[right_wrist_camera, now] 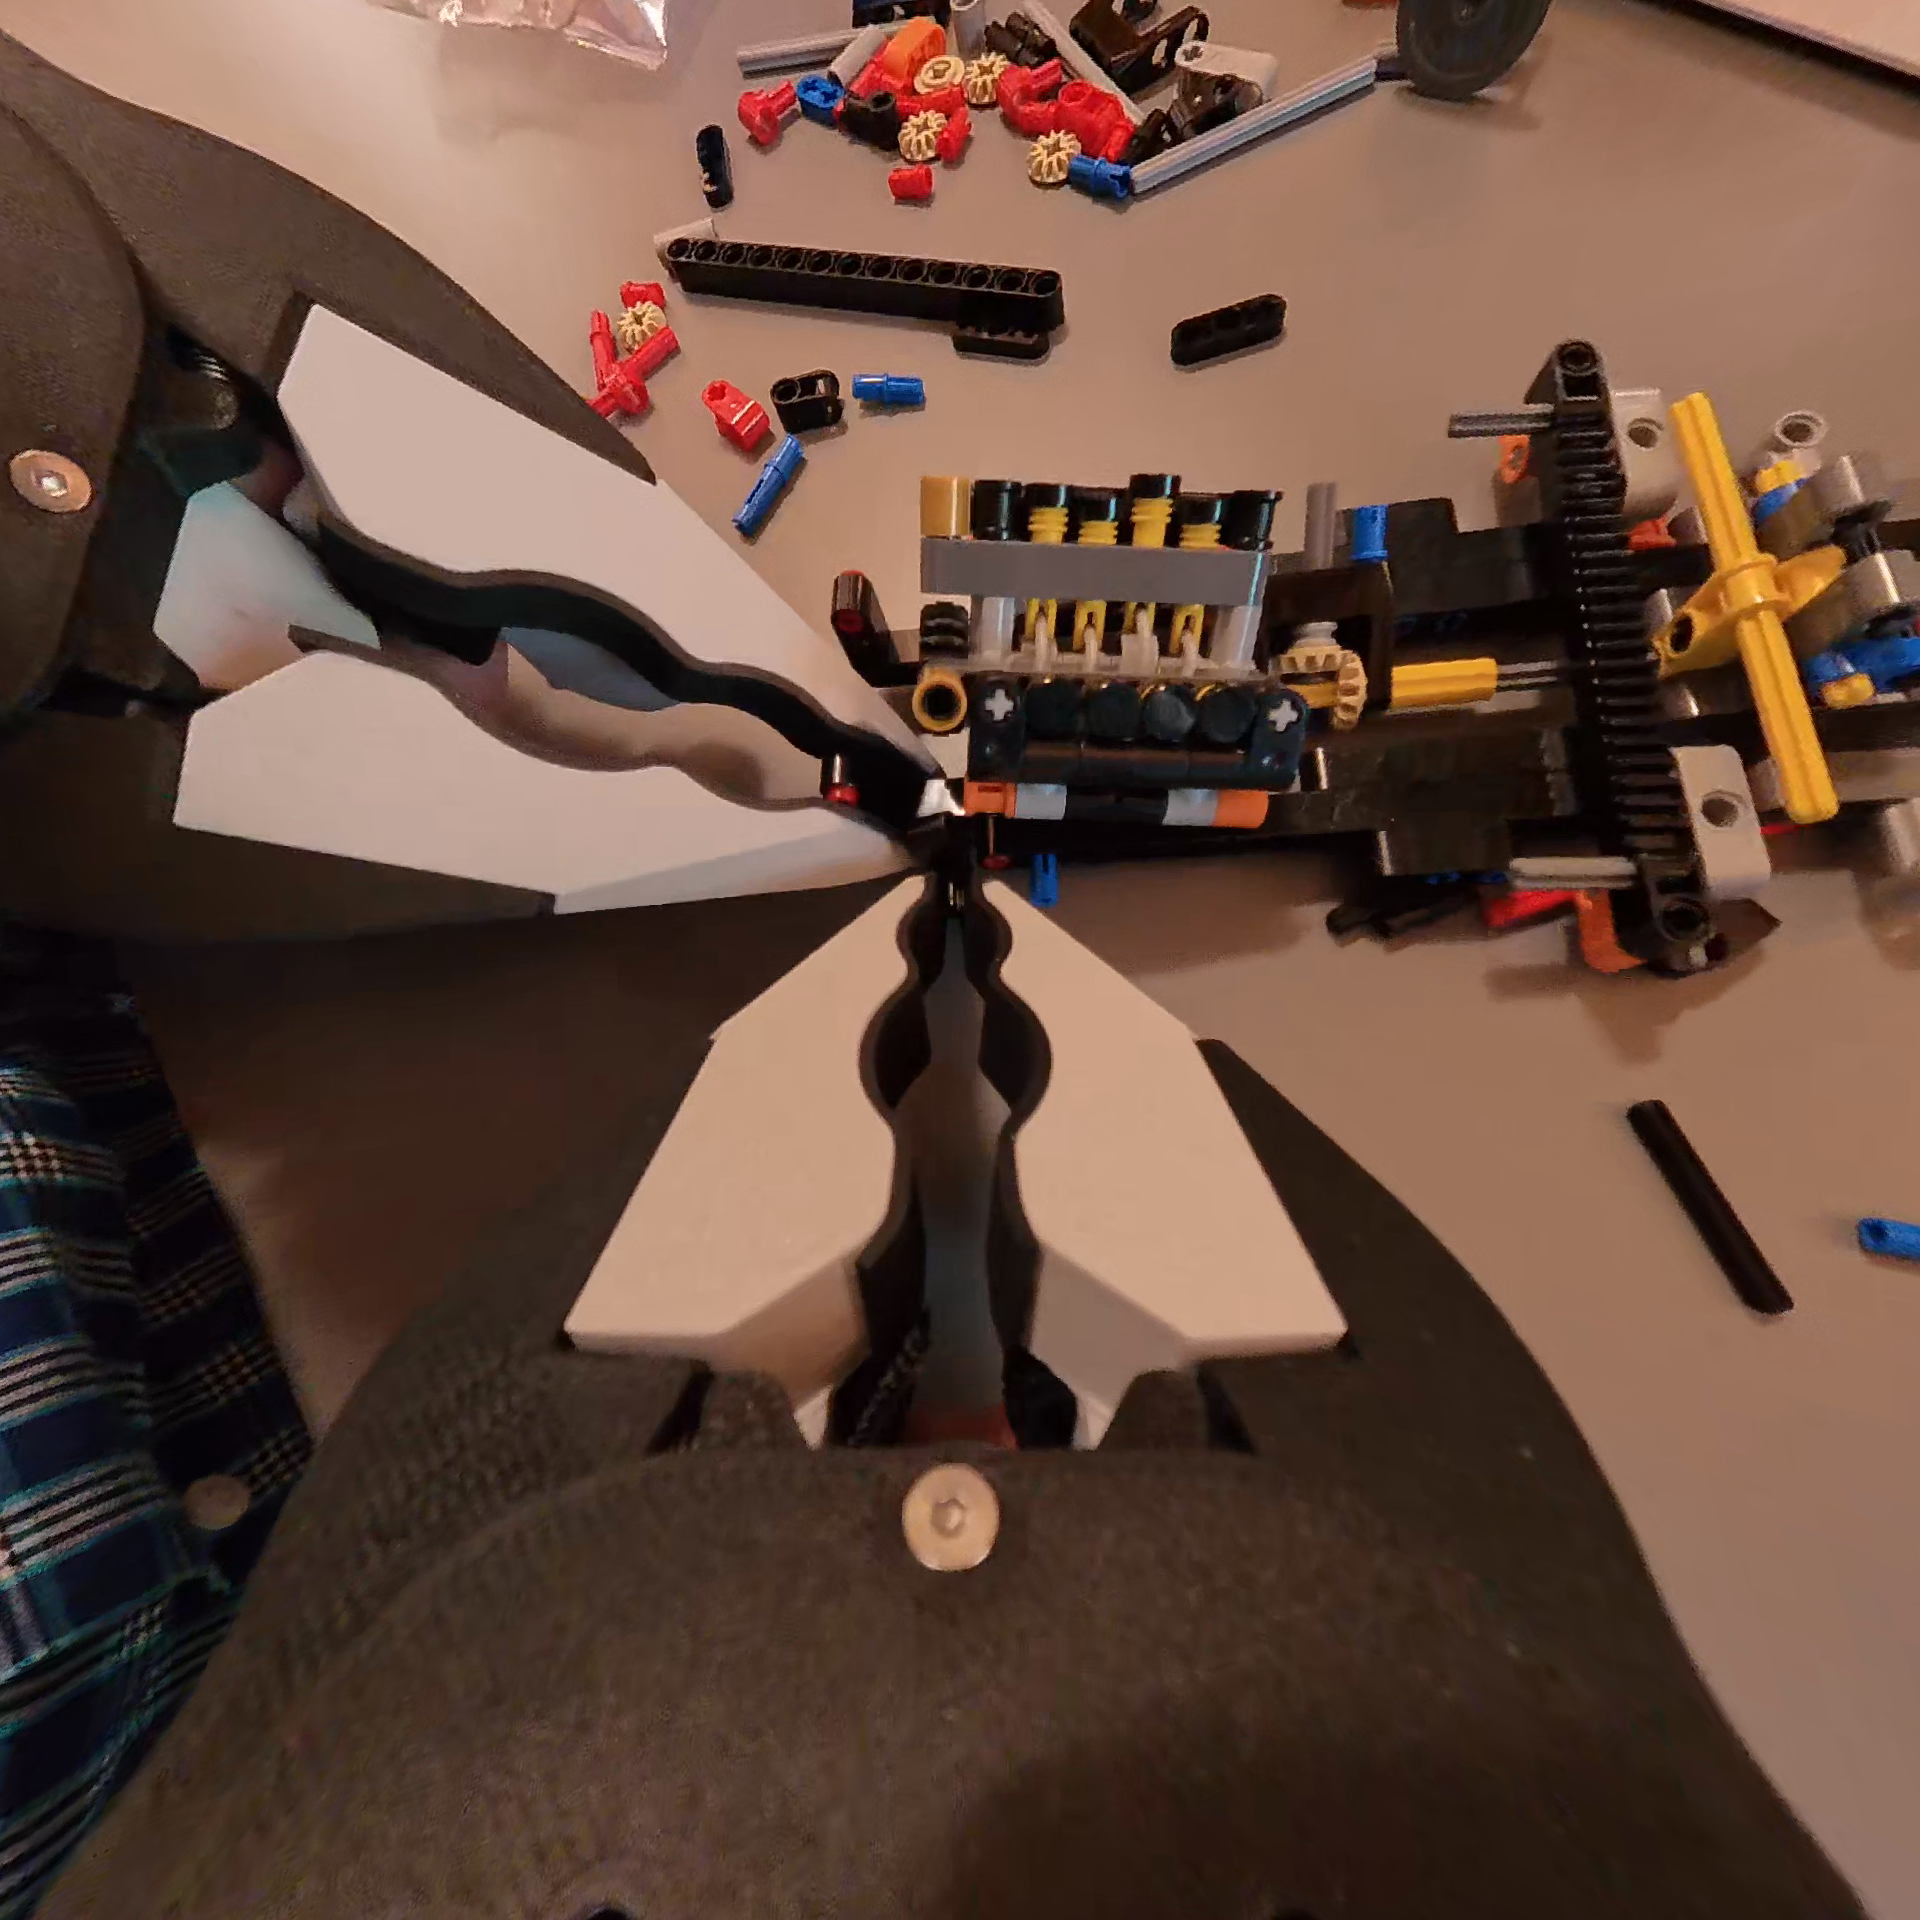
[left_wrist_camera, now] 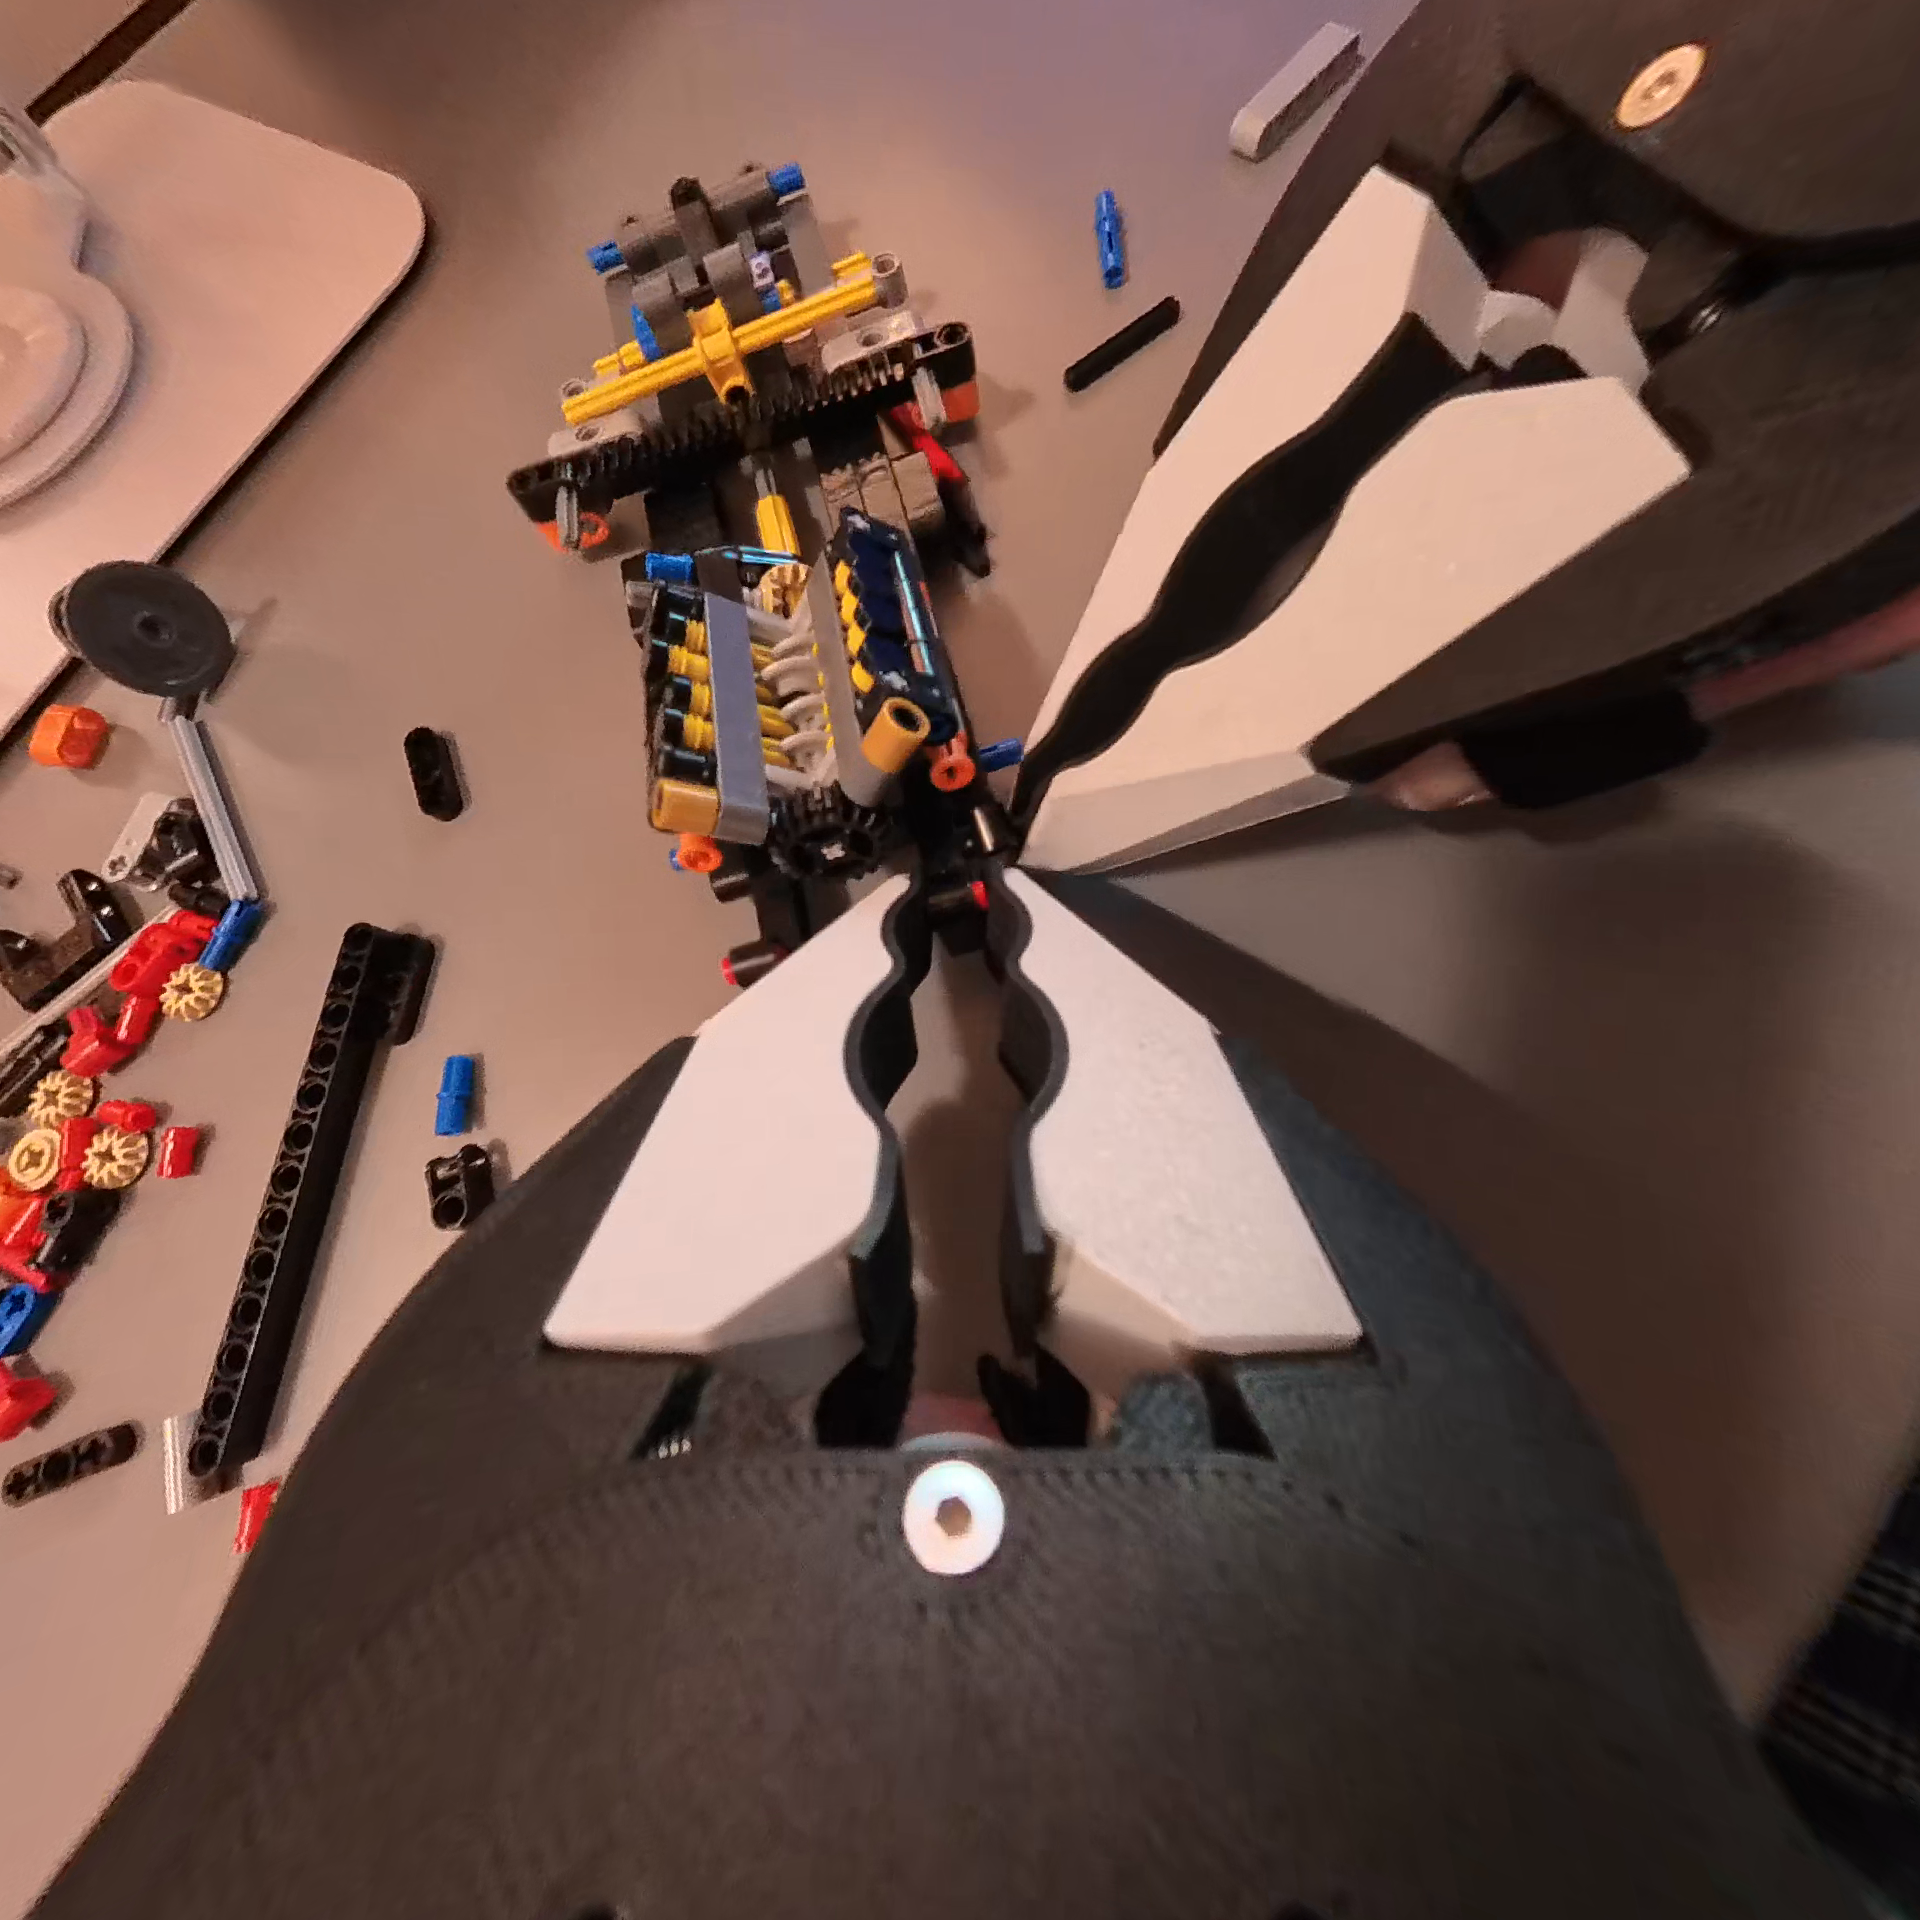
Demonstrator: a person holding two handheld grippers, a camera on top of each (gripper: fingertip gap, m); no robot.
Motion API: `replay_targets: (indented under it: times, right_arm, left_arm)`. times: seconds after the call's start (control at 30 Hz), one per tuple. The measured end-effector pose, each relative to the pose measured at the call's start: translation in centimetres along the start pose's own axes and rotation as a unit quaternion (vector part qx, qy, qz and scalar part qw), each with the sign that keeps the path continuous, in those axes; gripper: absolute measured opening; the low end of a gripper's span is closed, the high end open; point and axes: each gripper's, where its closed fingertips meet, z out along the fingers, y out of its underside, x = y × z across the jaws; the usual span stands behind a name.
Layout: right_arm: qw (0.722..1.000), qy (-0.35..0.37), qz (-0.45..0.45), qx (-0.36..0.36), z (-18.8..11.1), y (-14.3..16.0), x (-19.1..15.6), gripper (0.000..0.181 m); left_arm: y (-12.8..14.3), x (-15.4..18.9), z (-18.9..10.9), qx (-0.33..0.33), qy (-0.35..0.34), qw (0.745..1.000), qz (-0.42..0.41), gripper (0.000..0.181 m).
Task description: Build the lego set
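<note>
Lego chassis (left_wrist_camera: 769, 540) flat on the surface (left_wrist_camera: 1455, 1039), long axis running straight away from the left gripper (left_wrist_camera: 961, 894), clamped narrow on its near black end. Right gripper (right_wrist_camera: 951, 878), nearly closed, pinching a small dark pin at that same end.

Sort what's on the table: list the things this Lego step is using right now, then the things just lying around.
In use:
- partly built model
- left gripper, shut on the model's near end
- right gripper, tips at the same end

Lying about:
- long black beam
- heap of loose pieces
- black wheel
- black axle
- grey mat
</note>
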Motion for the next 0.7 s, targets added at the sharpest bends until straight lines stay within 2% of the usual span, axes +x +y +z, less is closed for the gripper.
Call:
replay_targets:
  times: [0.43, 0.7]
  right_arm:
    - [1.000, 0.016, -0.015, 0.009, 0.0, -0.2, 0.1, 0.002]
    - [0.998, 0.022, -0.037, 0.041, -1.3, -0.4, 0.2, 0.006]
  left_arm:
    - [-0.2, 0.0, 0.0, 0.004, 0.014, 1.000, -0.021, 0.008]
    - [-0.4, -0.1, 0.0, 0.011, 0.040, 0.998, -0.053, 0.008]
